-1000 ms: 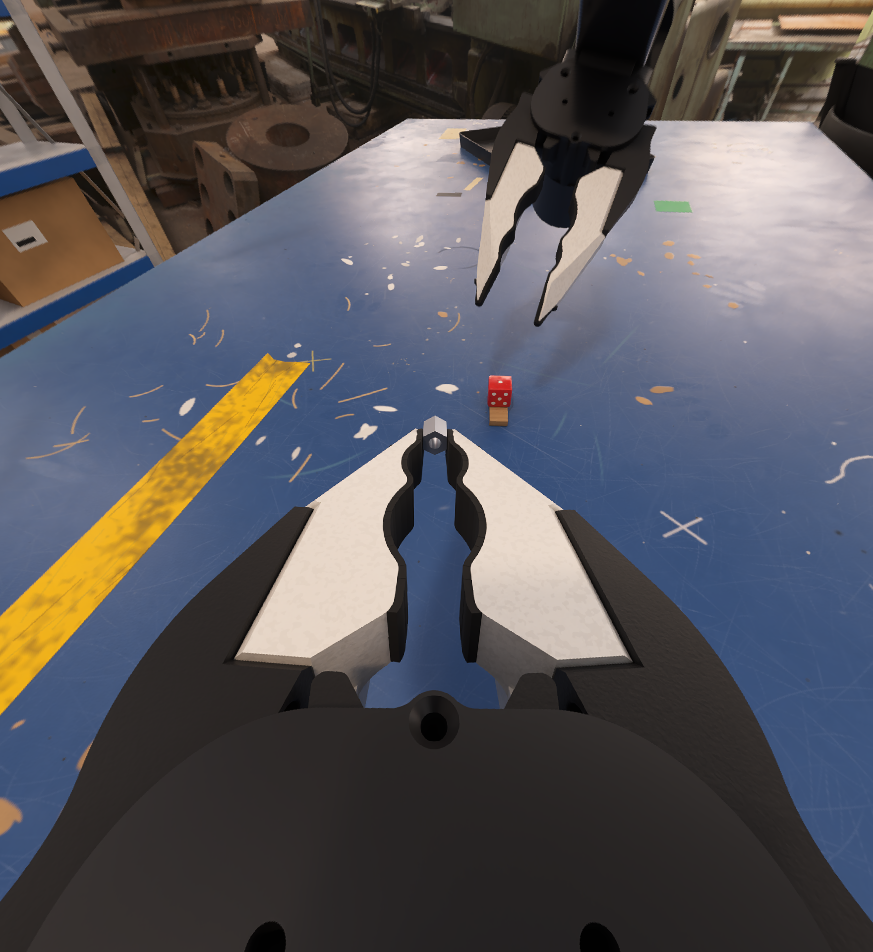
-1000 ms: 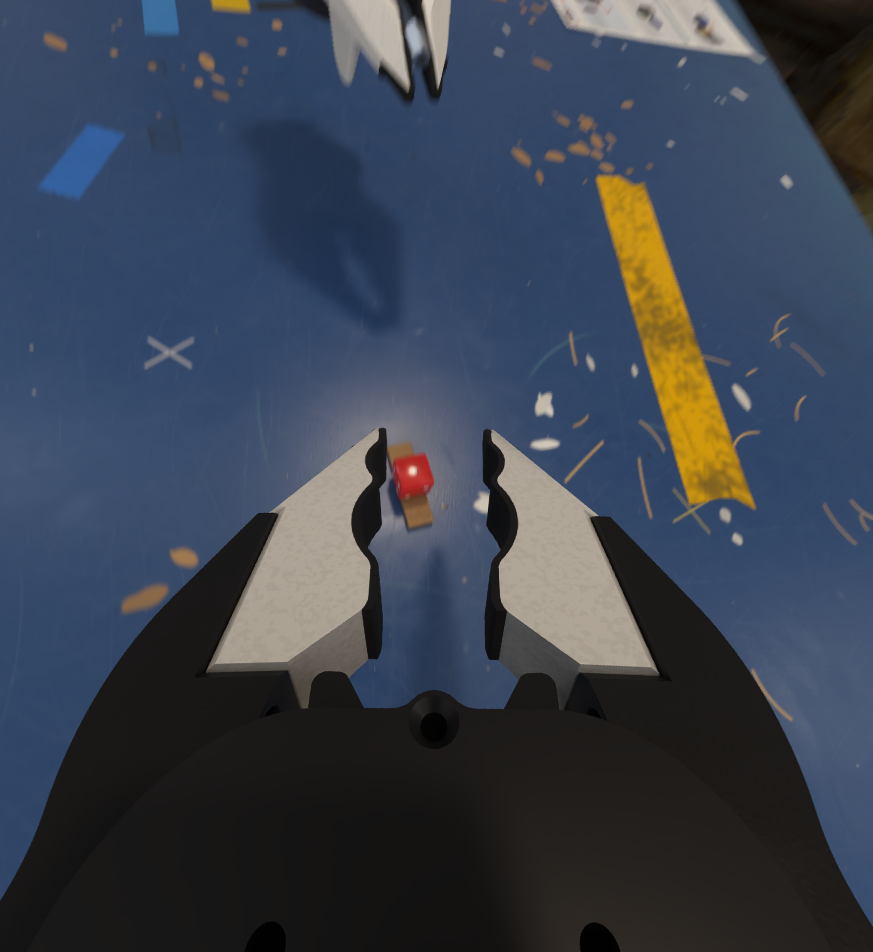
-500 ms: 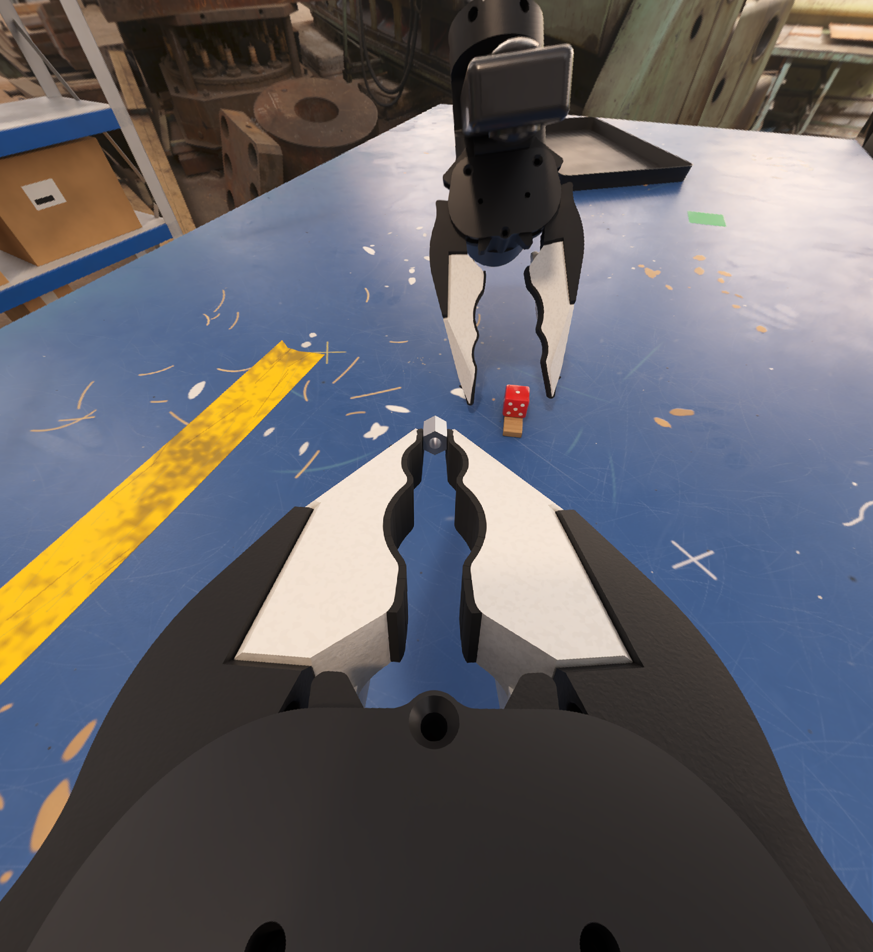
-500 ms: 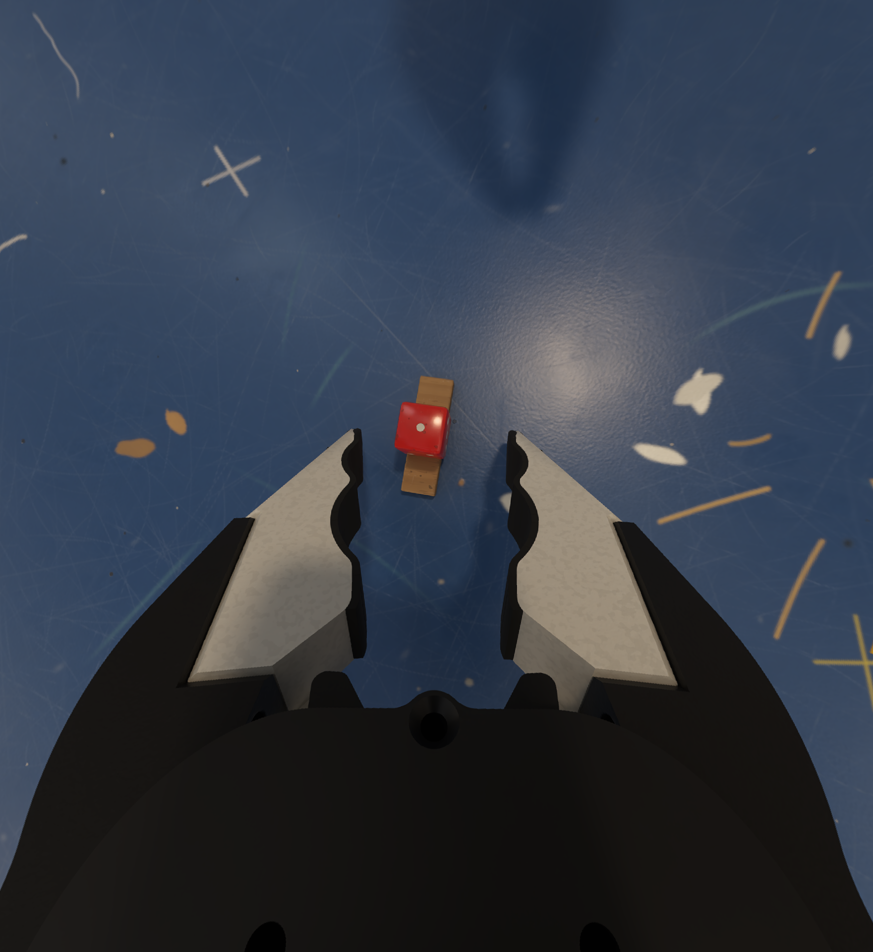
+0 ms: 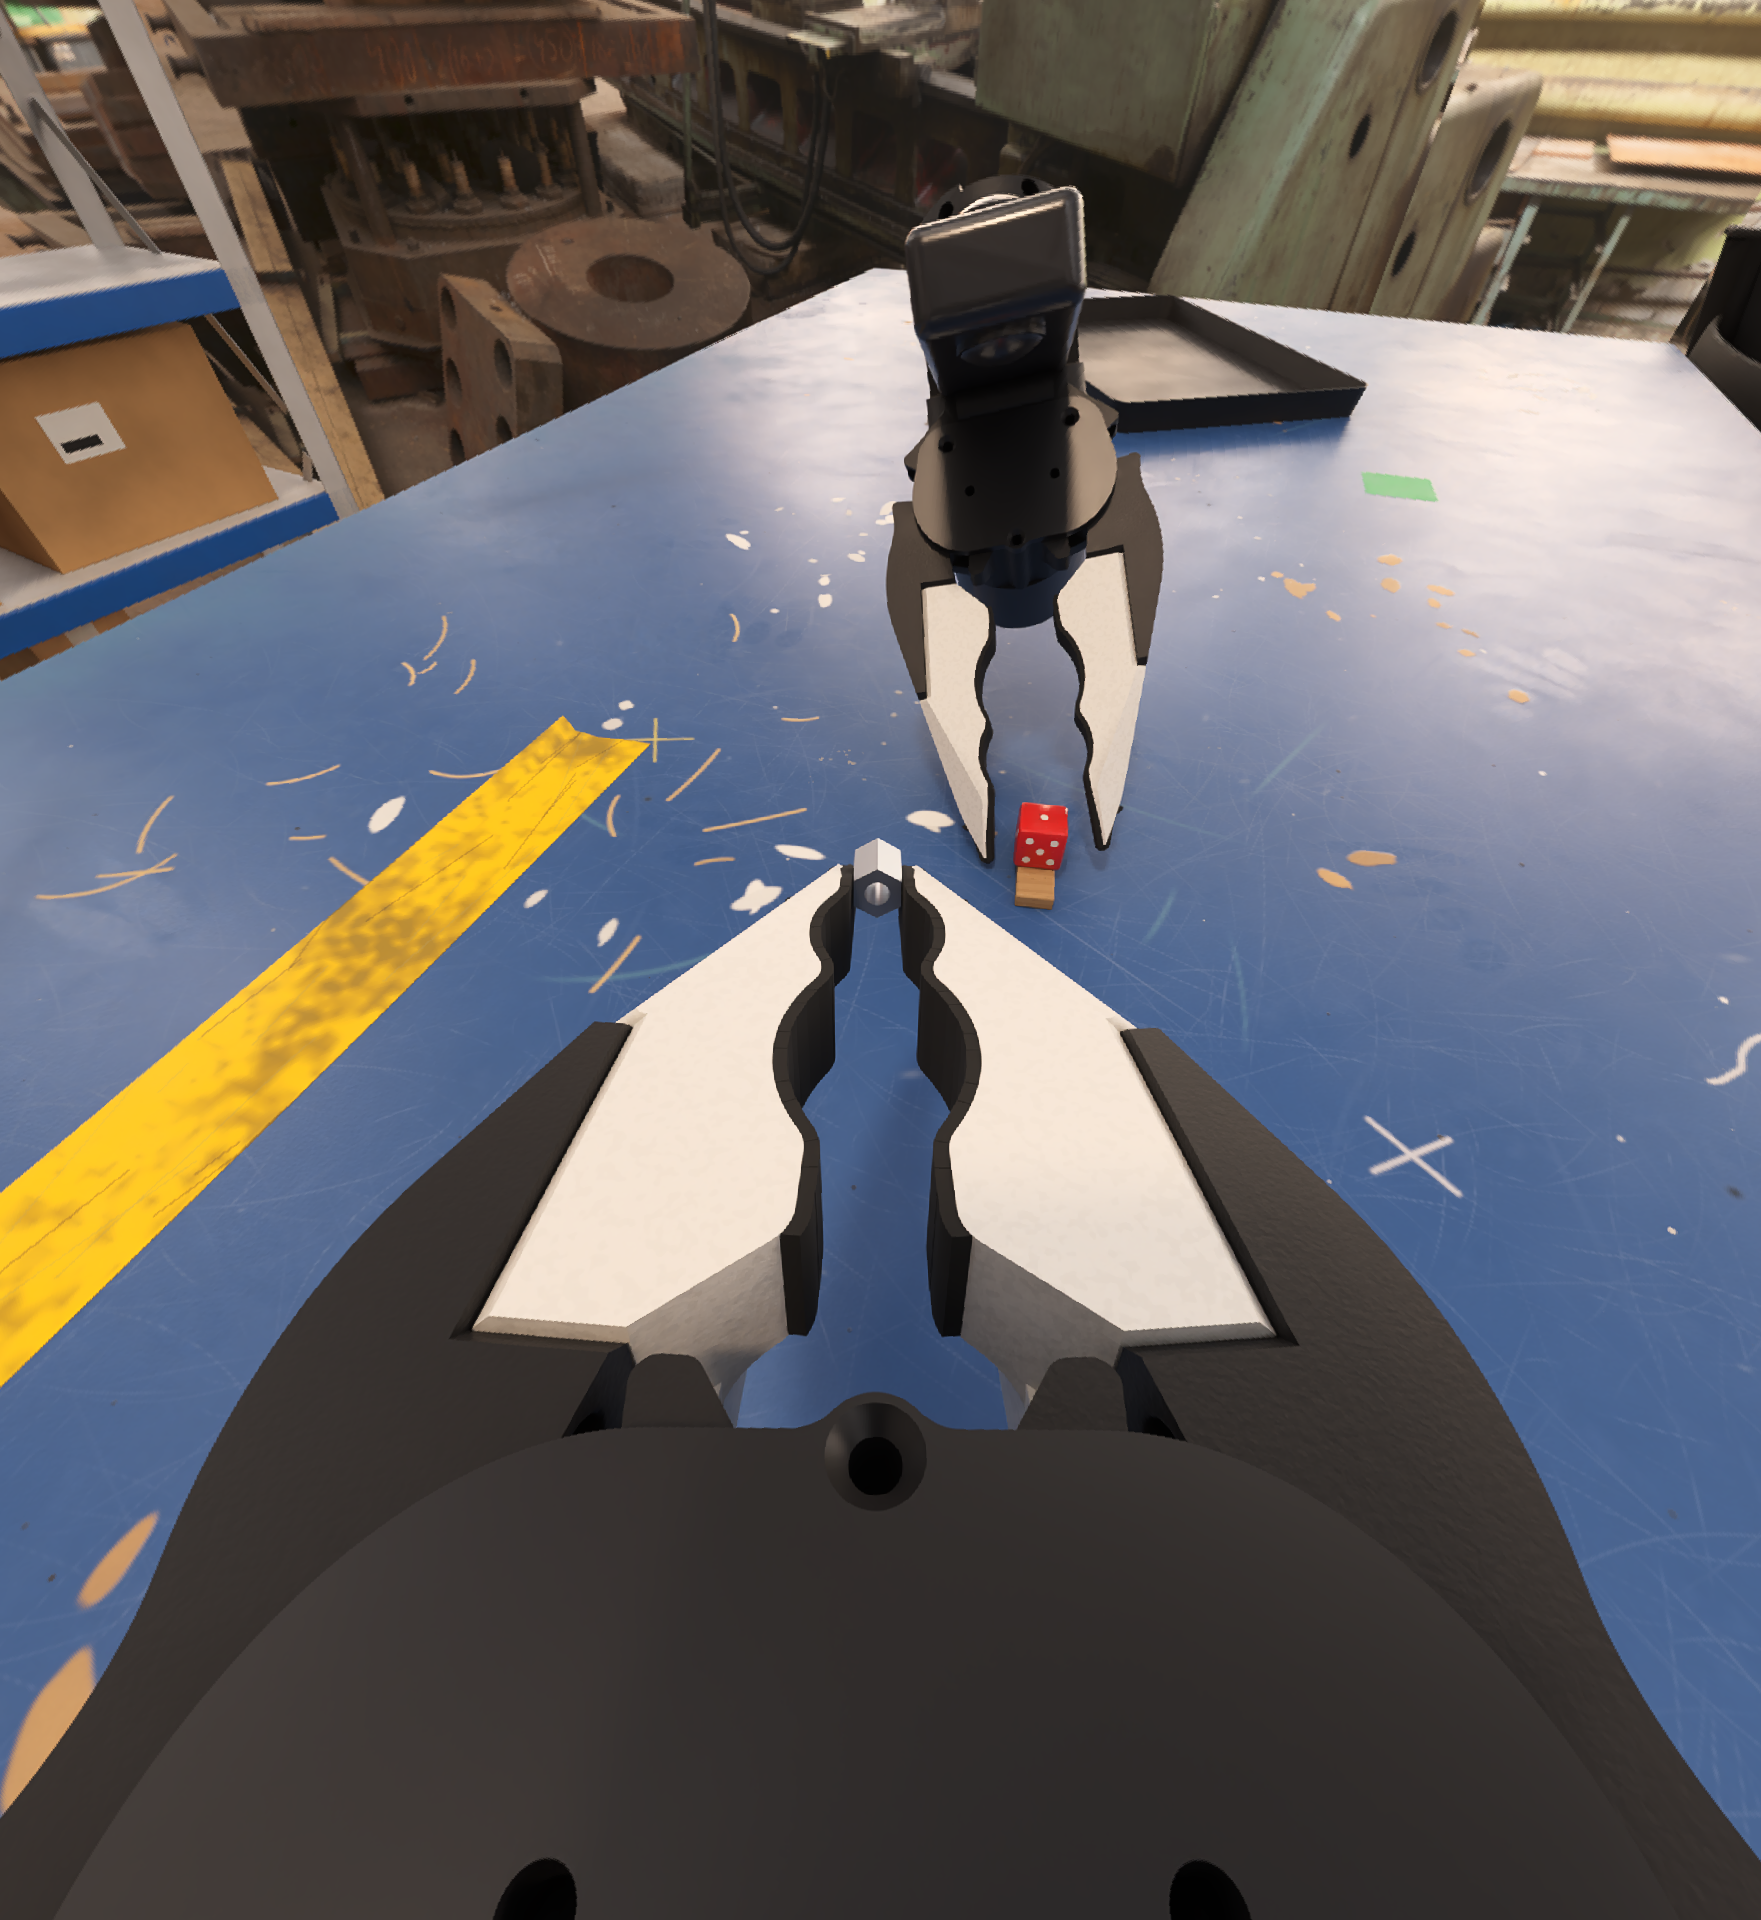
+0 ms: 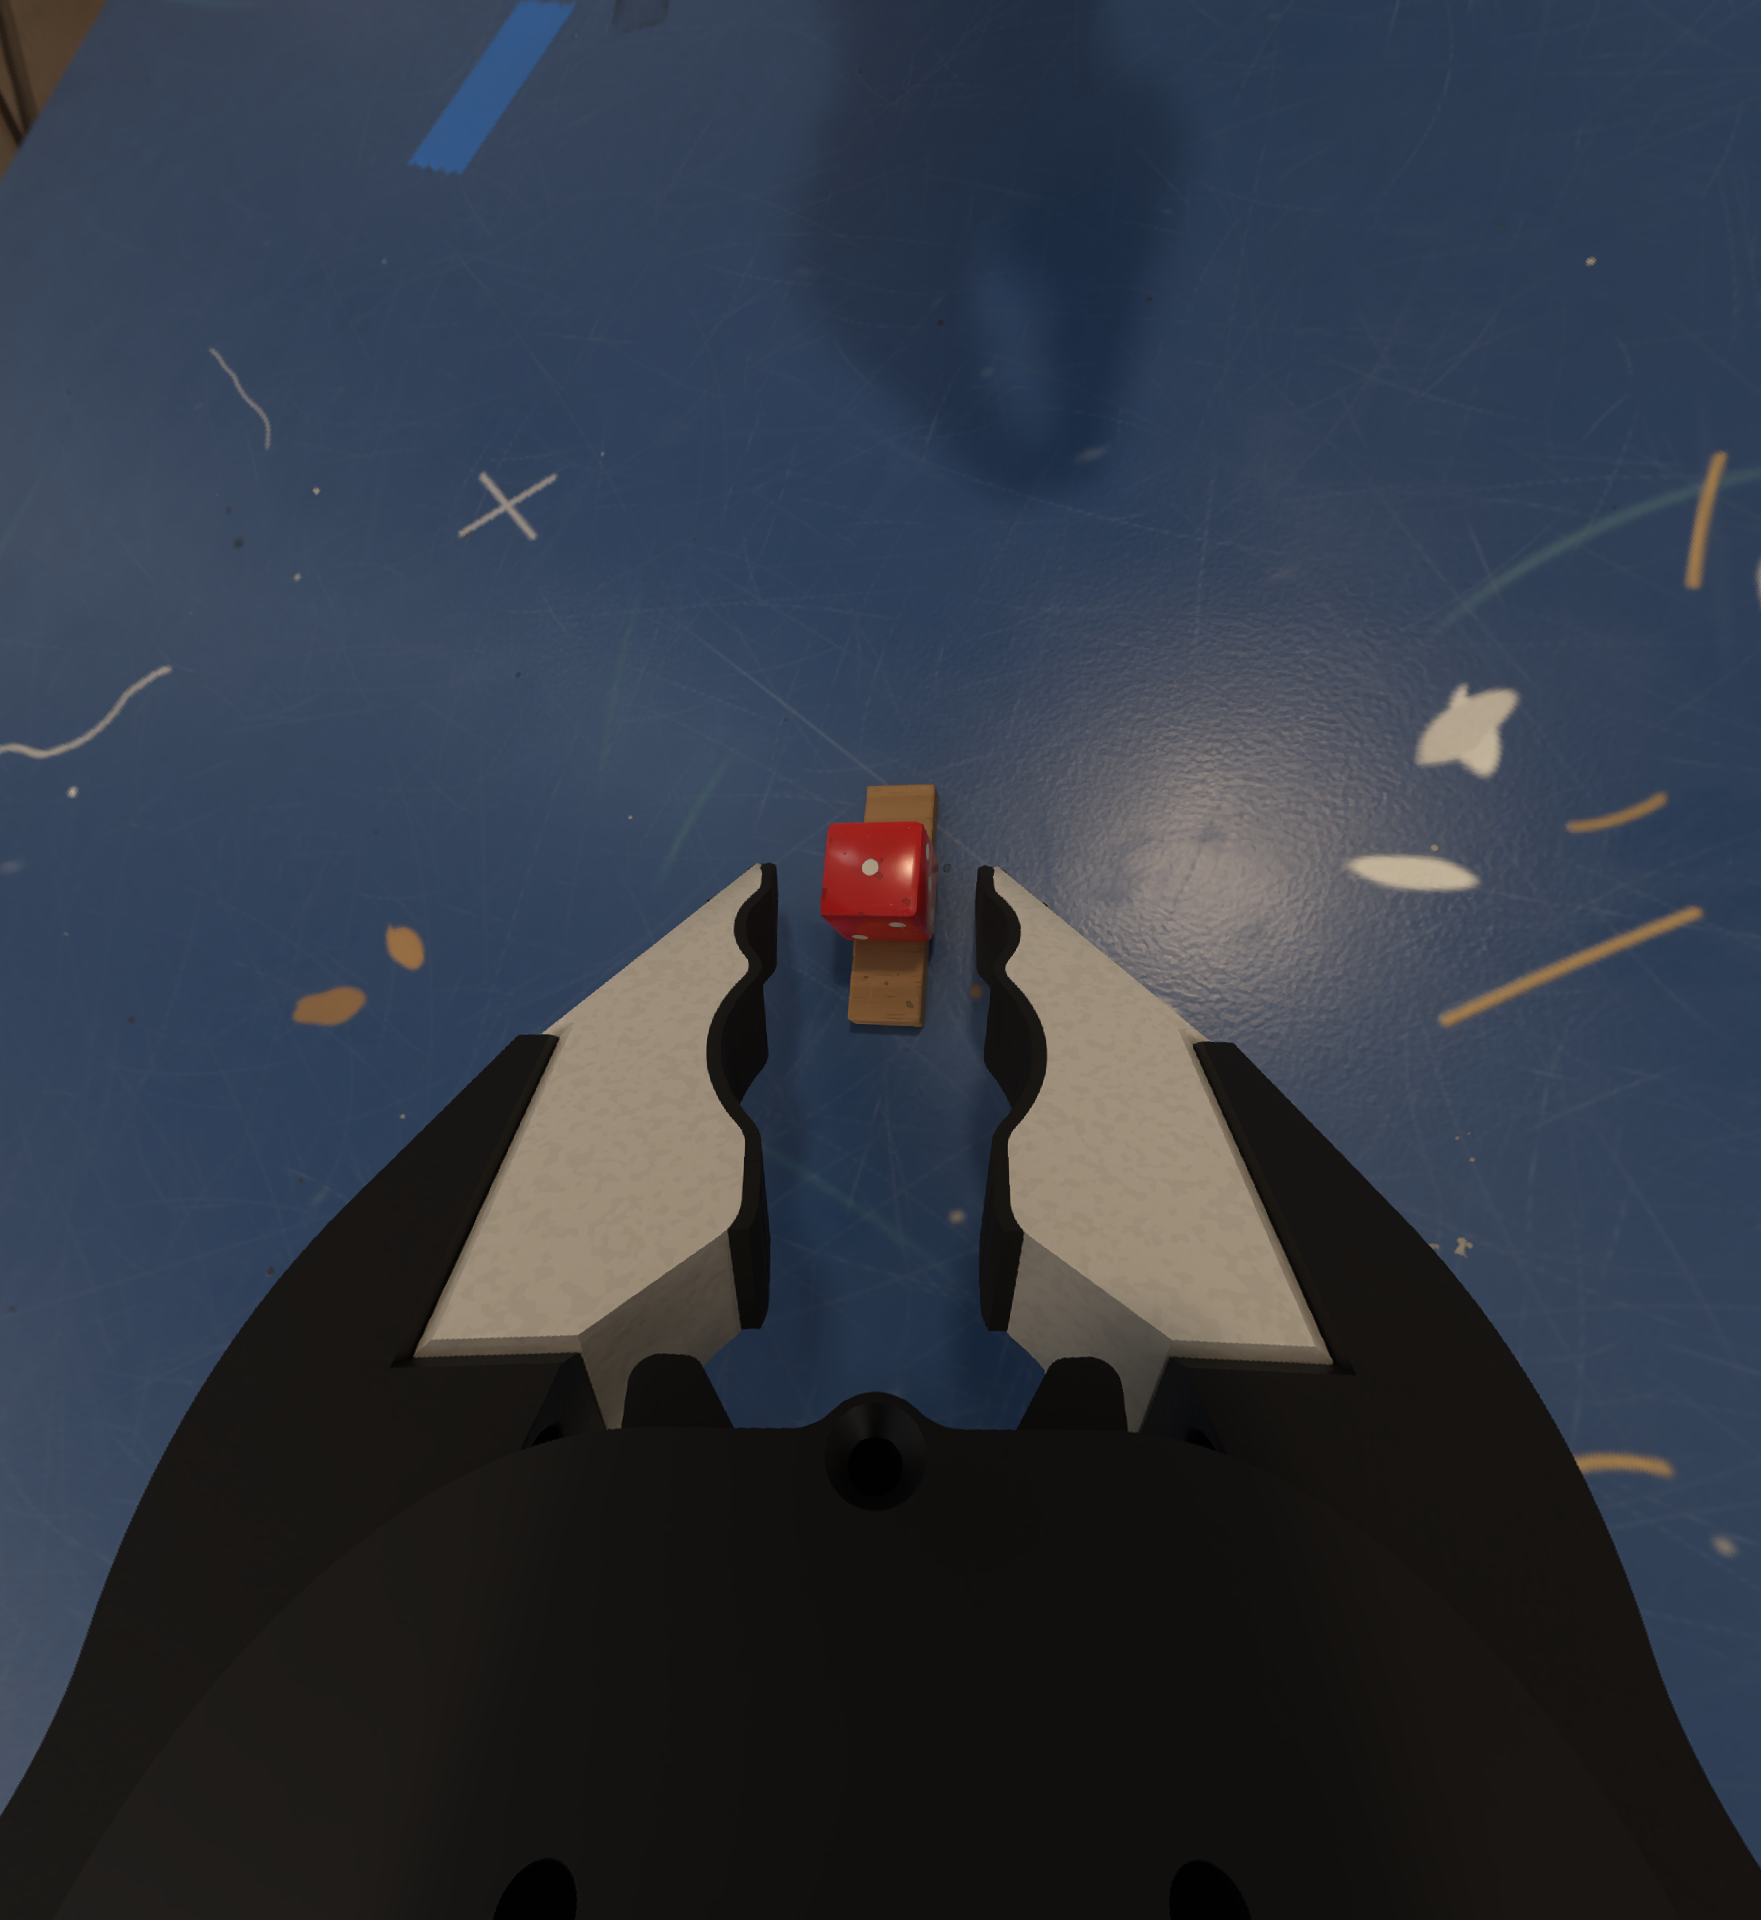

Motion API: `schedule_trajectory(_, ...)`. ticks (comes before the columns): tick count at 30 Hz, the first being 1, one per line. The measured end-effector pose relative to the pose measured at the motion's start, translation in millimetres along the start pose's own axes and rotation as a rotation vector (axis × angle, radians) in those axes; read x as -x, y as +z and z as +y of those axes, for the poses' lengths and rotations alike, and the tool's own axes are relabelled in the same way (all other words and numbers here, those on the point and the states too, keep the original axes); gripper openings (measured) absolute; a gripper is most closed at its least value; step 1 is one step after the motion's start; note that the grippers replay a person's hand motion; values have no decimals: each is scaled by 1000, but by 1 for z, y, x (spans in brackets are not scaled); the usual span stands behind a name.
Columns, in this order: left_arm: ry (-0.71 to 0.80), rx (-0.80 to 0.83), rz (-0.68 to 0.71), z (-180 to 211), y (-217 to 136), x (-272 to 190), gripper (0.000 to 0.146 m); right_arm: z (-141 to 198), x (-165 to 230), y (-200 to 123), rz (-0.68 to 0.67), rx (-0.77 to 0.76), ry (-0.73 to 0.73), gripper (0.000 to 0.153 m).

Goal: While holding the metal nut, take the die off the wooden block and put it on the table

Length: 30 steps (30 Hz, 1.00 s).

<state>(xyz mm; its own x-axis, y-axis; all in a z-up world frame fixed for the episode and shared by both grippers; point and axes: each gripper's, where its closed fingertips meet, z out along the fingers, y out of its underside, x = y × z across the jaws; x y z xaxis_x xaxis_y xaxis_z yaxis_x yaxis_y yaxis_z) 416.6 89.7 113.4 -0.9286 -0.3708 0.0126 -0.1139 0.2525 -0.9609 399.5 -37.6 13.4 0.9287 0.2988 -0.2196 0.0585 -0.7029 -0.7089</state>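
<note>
While the metal nut (image 5: 877,881) is pinched between the narrow tips of the left gripper (image 5: 877,883), the right gripper (image 6: 874,883) is poised with its jaws spread wide on either side of the red die (image 6: 876,881), not yet closed on it. The die is seated on the wooden block (image 6: 888,985), on the blue table (image 6: 1271,416), just right of the nut in the left wrist view. If the jaws are closed too low, the block could be caught or dragged; an uneven squeeze could tip the die off. At the table's far end a black tray (image 5: 1219,358) is seen; nothing can be made out in it.
</note>
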Motion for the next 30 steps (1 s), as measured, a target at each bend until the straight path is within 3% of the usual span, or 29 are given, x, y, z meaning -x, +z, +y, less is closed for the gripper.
schedule_trajectory(11,-3,-17,-19,2,-8,-3,8,-1,3,1,17,-36,36,44)
schedule_trajectory(16,-13,-29,-16,3,-10,-4,8,-1,1,2,49,-32,43,22)
schedule_trajectory(30,-9,-26,0,3,-10,-5,8,-7,2,1,295,-3,-212,21)
